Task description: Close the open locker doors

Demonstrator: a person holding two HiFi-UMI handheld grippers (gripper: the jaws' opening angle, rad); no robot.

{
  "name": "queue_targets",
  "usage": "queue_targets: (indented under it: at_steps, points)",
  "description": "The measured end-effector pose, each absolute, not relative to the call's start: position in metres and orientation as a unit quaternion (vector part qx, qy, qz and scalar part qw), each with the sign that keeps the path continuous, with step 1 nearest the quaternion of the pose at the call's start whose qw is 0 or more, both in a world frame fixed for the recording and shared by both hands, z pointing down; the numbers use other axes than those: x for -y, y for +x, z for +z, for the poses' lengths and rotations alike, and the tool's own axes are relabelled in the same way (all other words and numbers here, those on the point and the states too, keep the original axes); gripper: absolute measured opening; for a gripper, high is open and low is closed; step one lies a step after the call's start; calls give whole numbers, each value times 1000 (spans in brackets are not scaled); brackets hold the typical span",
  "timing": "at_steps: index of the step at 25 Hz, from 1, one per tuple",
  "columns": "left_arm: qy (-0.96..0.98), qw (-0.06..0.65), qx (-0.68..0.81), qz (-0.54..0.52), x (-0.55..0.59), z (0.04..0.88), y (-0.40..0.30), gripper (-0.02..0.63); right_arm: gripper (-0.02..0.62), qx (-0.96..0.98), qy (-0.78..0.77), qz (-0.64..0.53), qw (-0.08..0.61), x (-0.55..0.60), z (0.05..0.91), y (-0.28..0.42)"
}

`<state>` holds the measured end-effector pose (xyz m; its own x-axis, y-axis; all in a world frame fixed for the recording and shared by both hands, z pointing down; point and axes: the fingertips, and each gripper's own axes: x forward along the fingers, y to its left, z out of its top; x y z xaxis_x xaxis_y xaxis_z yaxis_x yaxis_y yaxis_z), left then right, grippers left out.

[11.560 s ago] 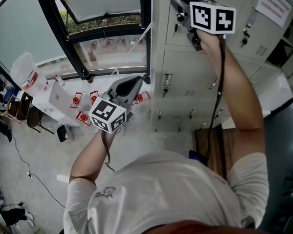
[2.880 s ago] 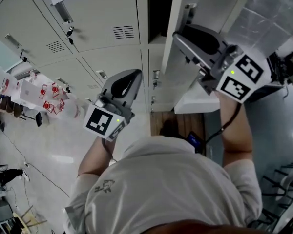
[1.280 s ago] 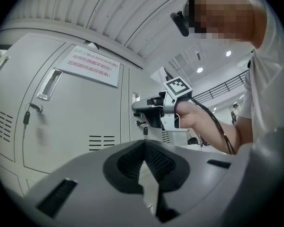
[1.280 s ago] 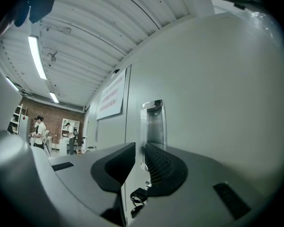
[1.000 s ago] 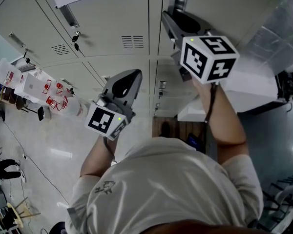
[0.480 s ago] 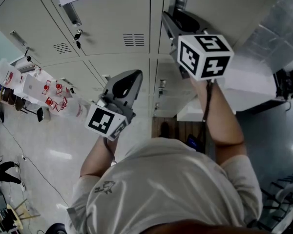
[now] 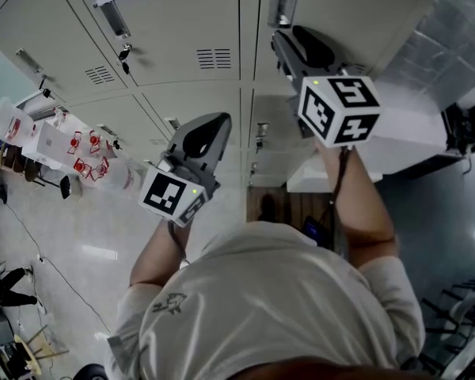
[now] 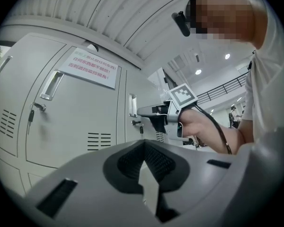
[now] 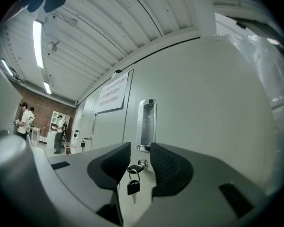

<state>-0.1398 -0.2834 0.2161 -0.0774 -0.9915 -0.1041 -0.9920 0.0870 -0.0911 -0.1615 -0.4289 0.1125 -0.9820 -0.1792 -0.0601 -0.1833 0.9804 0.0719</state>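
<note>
The grey locker door [image 7: 340, 6] in front of me lies flush with its neighbours. Its chrome recessed handle [image 9: 146, 125] sits above a lock [image 9: 141, 163] with a black-fobbed key [image 9: 132, 186] hanging from it. My right gripper [image 7: 279, 39] points at this door just below the handle [image 7: 281, 2]. Its jaws are opening, and in the right gripper view [image 9: 140, 148] the key shows in the gap, untouched by the pads. My left gripper [image 7: 220, 123] is held lower, away from the lockers, with its jaws [image 8: 143, 143] shut and holding nothing.
The locker door to the left carries a white sign with red print [image 8: 90, 67] and a key [image 7: 125, 51]. A white ledge [image 7: 412, 129] juts out at the right, beside a plastic-wrapped panel [image 7: 451, 30]. Tables with red items [image 7: 71, 145] stand far left, and people [image 9: 61, 126] are in the distance.
The locker door that stood open a few seconds ago is closed. Over the last second my right gripper has drawn back a little from the handle. The left gripper has stayed put.
</note>
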Motion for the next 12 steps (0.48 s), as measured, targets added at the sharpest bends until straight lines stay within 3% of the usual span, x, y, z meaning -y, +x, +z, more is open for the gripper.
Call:
queue_targets:
  at_steps: [12]
  points:
    - [-683,57,-728,-3,283,229,-130,-2,112,-996,-80,39,31,414,170,-117]
